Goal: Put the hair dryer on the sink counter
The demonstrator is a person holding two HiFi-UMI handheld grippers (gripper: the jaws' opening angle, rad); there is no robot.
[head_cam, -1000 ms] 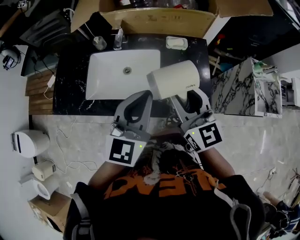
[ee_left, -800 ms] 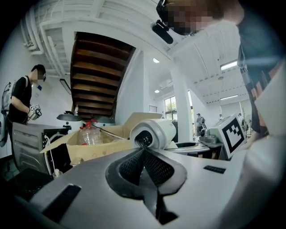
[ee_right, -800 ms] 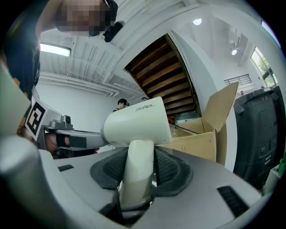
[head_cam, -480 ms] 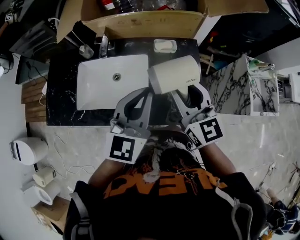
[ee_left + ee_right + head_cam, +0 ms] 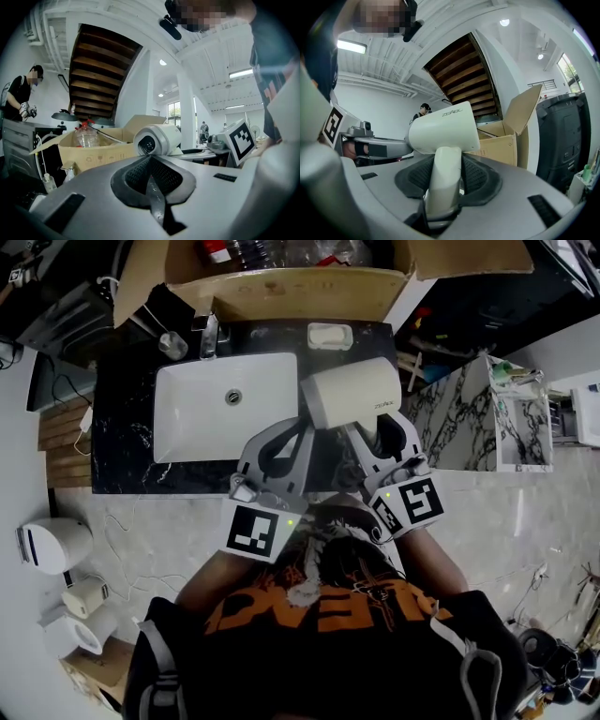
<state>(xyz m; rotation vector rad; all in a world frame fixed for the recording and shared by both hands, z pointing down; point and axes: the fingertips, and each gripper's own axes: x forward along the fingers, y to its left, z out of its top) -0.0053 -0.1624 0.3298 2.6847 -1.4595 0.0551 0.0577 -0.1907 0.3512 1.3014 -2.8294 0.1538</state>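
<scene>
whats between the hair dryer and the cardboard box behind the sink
A white soap dish sits on the counter between the hair dryer and the cardboard box. The head view shows it from above.

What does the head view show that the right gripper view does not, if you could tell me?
Only the head view shows the white sink, the faucet, the soap dish and the dark counter. Only the right gripper view shows, close up, the right gripper shut on the handle of the hair dryer, and a wooden staircase overhead. Both show the hair dryer's cream body and the open cardboard box.
</scene>
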